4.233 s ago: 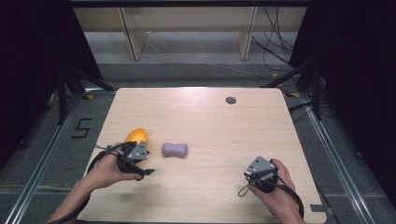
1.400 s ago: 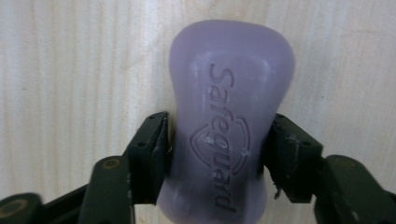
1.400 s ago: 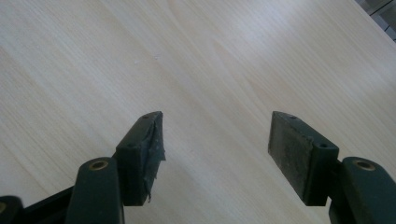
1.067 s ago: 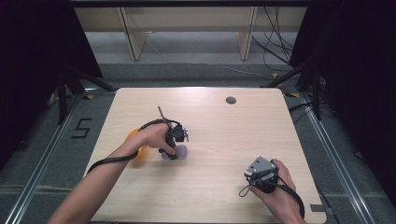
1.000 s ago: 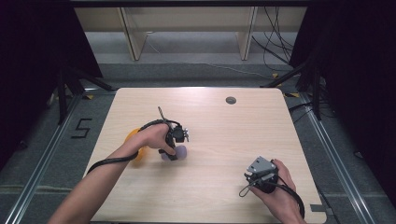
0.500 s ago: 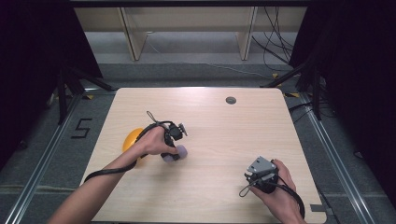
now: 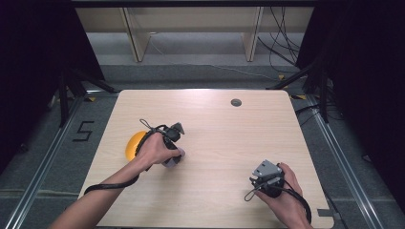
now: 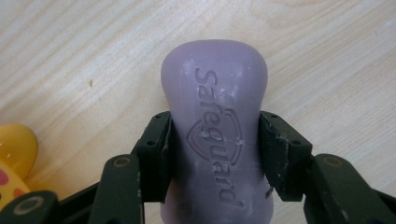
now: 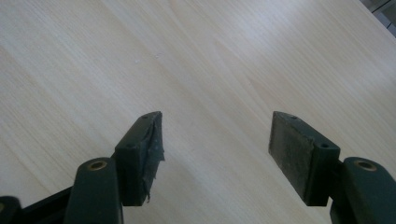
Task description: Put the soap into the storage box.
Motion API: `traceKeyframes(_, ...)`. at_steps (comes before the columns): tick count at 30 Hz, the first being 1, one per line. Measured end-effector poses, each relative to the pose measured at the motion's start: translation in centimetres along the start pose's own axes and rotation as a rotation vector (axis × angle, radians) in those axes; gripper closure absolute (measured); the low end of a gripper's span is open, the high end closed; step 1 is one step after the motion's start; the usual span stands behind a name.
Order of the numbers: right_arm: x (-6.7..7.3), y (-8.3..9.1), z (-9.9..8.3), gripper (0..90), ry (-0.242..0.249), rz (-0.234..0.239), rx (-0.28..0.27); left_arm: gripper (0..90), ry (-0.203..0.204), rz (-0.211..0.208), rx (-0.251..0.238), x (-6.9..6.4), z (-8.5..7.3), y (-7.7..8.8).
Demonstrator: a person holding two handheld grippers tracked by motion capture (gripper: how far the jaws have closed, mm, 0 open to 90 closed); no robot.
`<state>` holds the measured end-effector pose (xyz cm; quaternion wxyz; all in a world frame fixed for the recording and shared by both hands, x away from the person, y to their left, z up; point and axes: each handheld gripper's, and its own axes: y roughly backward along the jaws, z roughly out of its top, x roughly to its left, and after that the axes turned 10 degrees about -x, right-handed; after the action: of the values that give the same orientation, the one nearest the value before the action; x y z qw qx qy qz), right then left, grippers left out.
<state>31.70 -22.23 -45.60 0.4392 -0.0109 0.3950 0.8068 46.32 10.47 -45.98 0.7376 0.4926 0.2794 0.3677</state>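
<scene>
A purple soap bar [image 8: 215, 116] stamped "Safeguard" lies lengthwise between the jaws of my left gripper [image 8: 215, 149], whose pads press on both of its long sides just above the wooden table [image 8: 327, 56]. In the high view the left gripper [image 7: 171, 143] sits left of the table's centre under the person's hand, and a sliver of the soap bar [image 7: 172, 162] peeks out below it. My right gripper [image 9: 215, 144] stands open over bare wood with nothing between its pads. It rests near the front right of the table, where the right gripper [image 7: 267, 179] is held in the other hand.
A yellow-orange rounded object [image 7: 133, 143] sits just left of the left hand, and its edge [image 8: 16, 149] shows beside the left jaw. A small dark round grommet [image 7: 236, 102] is set in the table near its far edge.
The left gripper went from beside the orange object to the soap bar and shut on it. In the last second hand and soap shifted slightly left and nearer. The right gripper stayed still.
</scene>
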Motion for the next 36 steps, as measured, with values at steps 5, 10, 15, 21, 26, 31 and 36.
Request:
traceKeyframes(5, 0.0, 0.0, 0.0, 35.9, 0.001, -0.003, -0.002, 48.4, 0.015, 0.014, -0.011, 0.1, 0.1, 0.2)
traceKeyframes(10, 0.0, 0.0, 0.0, 35.8, 0.001, -0.004, -0.003, 48.4, 0.018, 0.013, -0.005, 0.1, 0.2, 0.8)
traceKeyframes(15, 0.0, 0.0, 0.0, 35.9, 0.001, -0.004, -0.004, 48.4, 0.022, 0.015, -0.011, 0.3, 0.2, 1.4)
traceKeyframes(21, 0.0, 0.1, 0.0, 35.8, 0.002, -0.001, -0.007, 48.4, 0.034, 0.027, -0.033, 0.7, 0.2, 2.1)
traceKeyframes(26, -0.1, 0.1, 0.0, 35.8, 0.002, -0.004, -0.007, 48.4, 0.053, 0.032, -0.052, 1.2, 0.2, 2.9)
traceKeyframes(31, -0.1, 0.1, 0.0, 35.7, -0.002, -0.002, -0.006, 48.4, 0.063, 0.037, -0.060, 1.5, 0.1, 3.6)
traceKeyframes(36, -0.1, 0.1, 0.0, 35.7, -0.006, -0.004, -0.004, 48.4, 0.074, 0.046, -0.070, 1.9, 0.0, 4.1)
